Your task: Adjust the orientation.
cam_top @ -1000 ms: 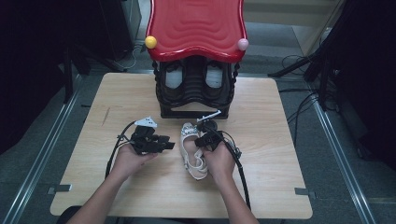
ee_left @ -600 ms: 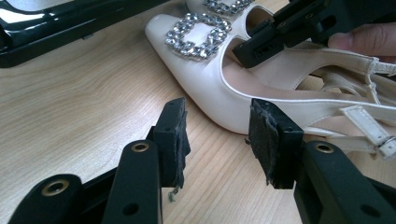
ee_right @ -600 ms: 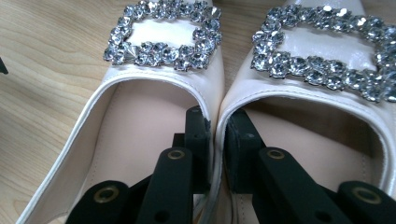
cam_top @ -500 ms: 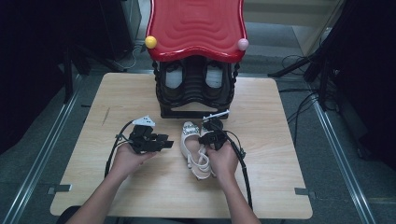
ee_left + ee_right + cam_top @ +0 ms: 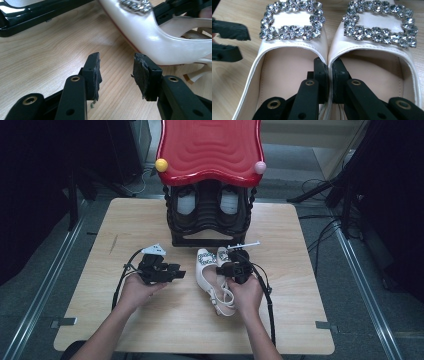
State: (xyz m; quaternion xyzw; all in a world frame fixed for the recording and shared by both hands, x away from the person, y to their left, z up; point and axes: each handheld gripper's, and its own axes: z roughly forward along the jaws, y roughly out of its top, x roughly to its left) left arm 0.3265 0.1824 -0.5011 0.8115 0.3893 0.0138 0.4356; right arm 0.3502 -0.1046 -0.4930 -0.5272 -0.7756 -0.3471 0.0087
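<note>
My right tongs (image 5: pixel 327 75) have just been closing and now clamp the touching inner walls of both shoes (image 5: pixel 215 275) in front of the rack (image 5: pixel 210 210), so I should lift them level while my left tongs (image 5: pixel 116 75) stand apart beside them.

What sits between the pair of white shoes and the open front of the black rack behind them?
Nothing visible. The right claw pinches the inner walls of the white shoes together, and only a bare strip of table lies between their toes and the black rack. The left claw waits open off to the side.
</note>
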